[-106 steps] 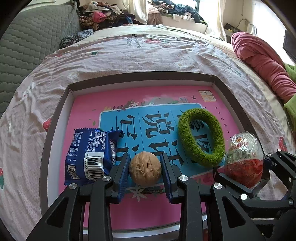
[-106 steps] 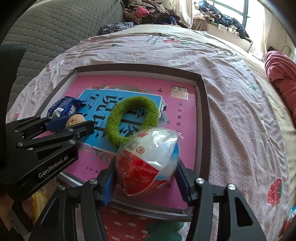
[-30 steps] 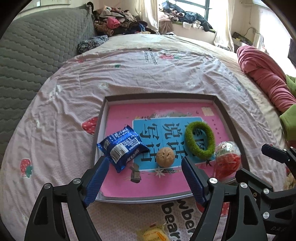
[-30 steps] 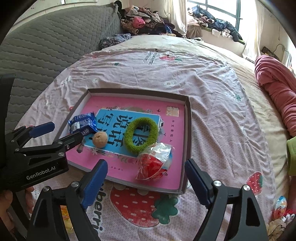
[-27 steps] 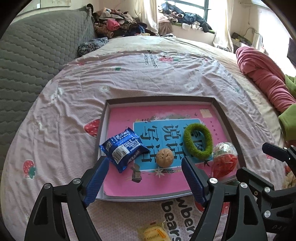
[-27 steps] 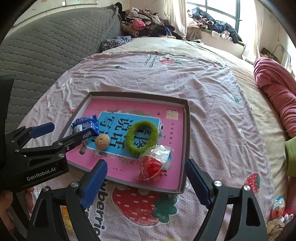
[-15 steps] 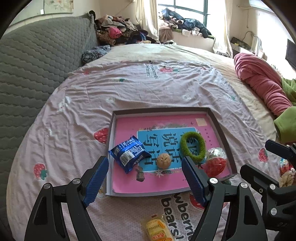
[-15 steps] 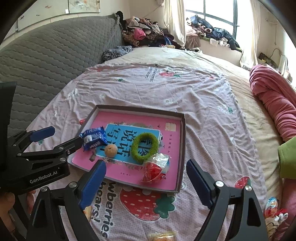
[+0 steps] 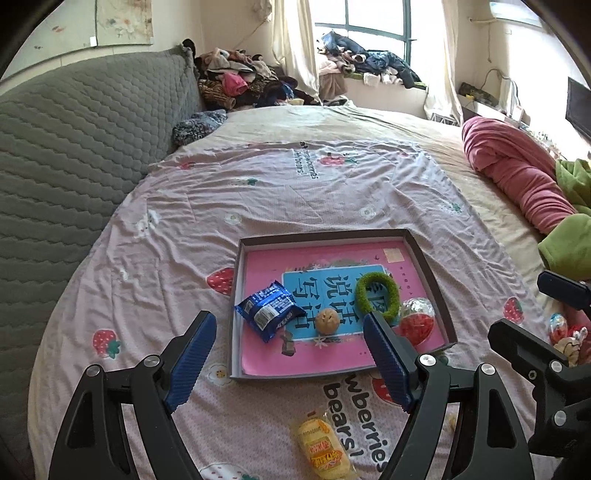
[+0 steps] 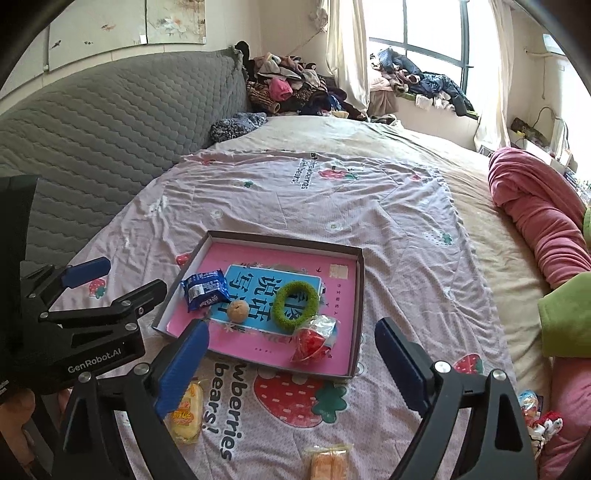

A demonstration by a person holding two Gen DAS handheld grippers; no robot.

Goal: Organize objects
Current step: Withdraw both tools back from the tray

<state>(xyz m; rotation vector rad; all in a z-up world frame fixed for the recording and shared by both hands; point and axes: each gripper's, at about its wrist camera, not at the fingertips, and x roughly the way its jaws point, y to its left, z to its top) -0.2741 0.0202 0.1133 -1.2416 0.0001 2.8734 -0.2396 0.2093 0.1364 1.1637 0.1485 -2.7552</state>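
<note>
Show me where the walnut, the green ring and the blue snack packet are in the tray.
walnut (image 9: 327,321): left wrist view, its centre.
green ring (image 9: 395,302): left wrist view, its right band.
blue snack packet (image 10: 204,288): right wrist view, wrapper middle.

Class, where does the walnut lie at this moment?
In both wrist views the walnut lies in the tray, near its front edge, between the blue packet on the left and the green ring on the right.

a lived-in bedroom: ahead of the jaws a bed (image 9: 332,192) with strawberry sheet (image 10: 295,206), quilted headboard (image 9: 85,133), clothes heaped (image 10: 291,88) by a curtained window (image 9: 373,33).
</note>
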